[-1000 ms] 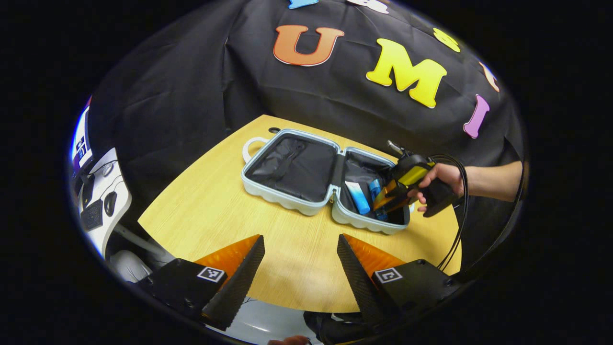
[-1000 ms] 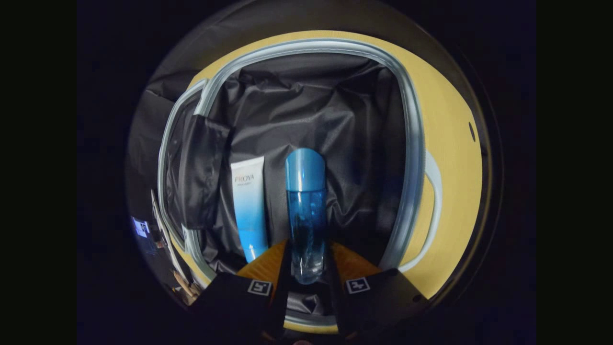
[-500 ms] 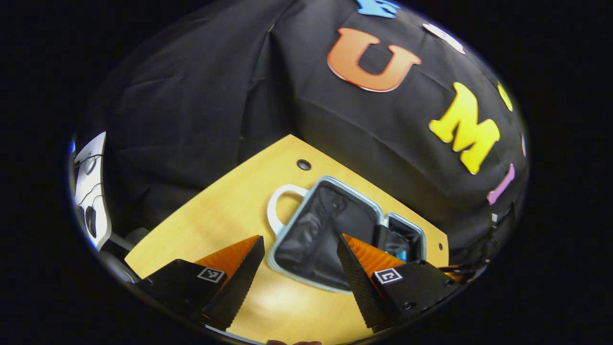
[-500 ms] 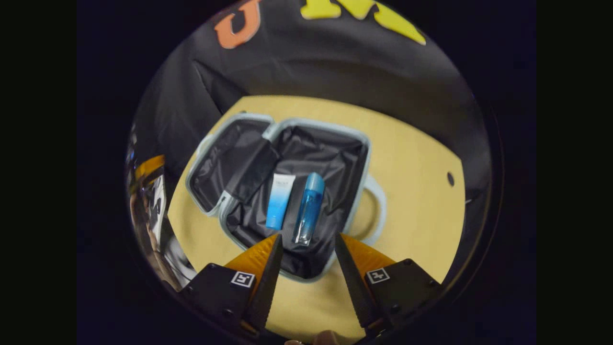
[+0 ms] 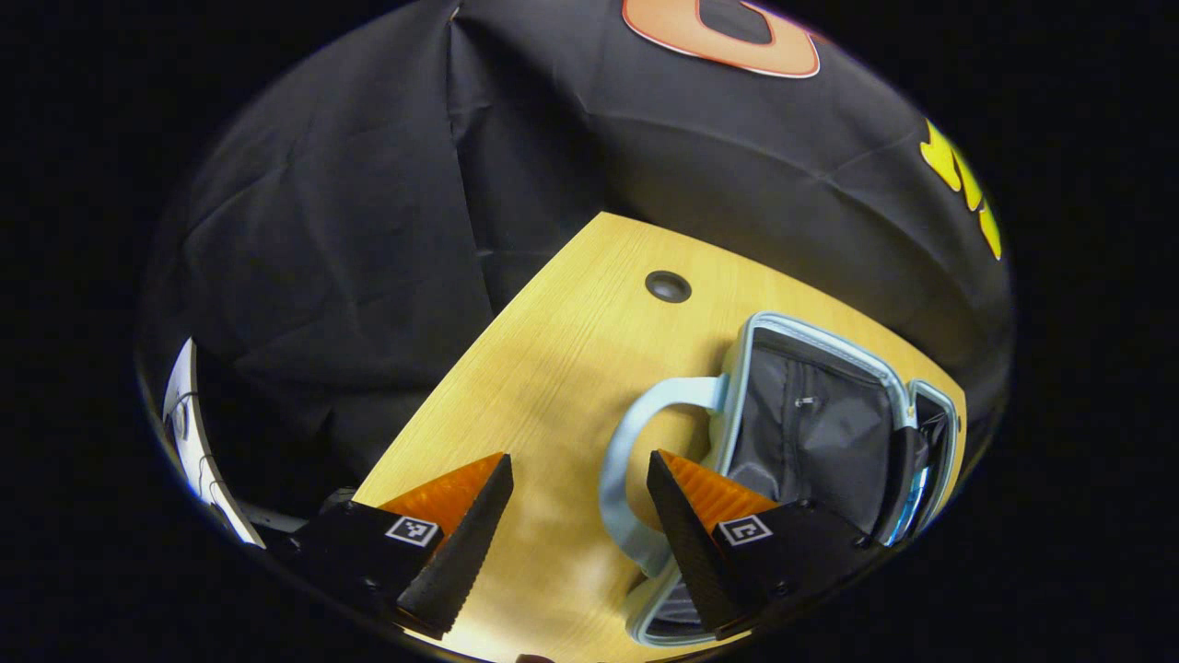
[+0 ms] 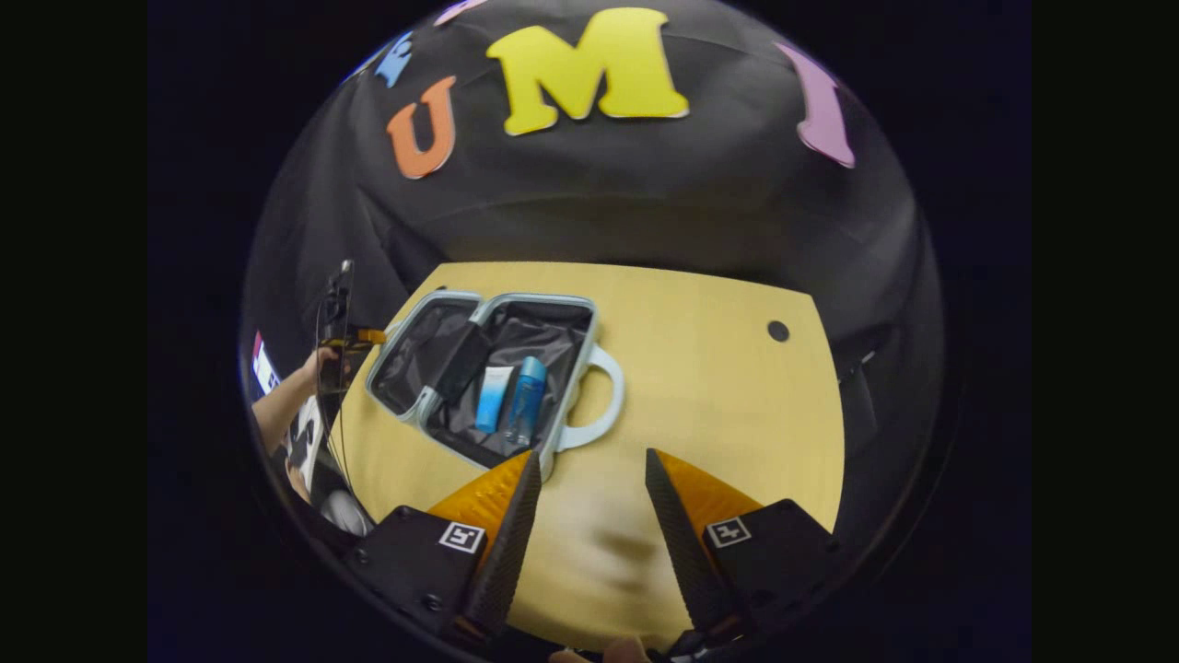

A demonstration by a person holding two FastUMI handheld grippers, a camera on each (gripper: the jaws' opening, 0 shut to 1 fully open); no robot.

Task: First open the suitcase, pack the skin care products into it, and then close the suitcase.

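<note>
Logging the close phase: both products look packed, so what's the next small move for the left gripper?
Probably ease the left gripper, jaws open, right toward the suitcase handle side to start folding that half over. The tube and bottle already lie inside; the right gripper is open over bare table.

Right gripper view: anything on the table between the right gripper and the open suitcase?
No. In the right gripper view, bare table lies between the open right gripper and the suitcase; its handle faces this side.

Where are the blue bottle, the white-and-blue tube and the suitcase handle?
blue bottle [image 6: 526,401]: right gripper view, mid-body.
white-and-blue tube [image 6: 491,399]: right gripper view, mid-body.
suitcase handle [image 5: 619,451]: left gripper view, outer curve.
</note>
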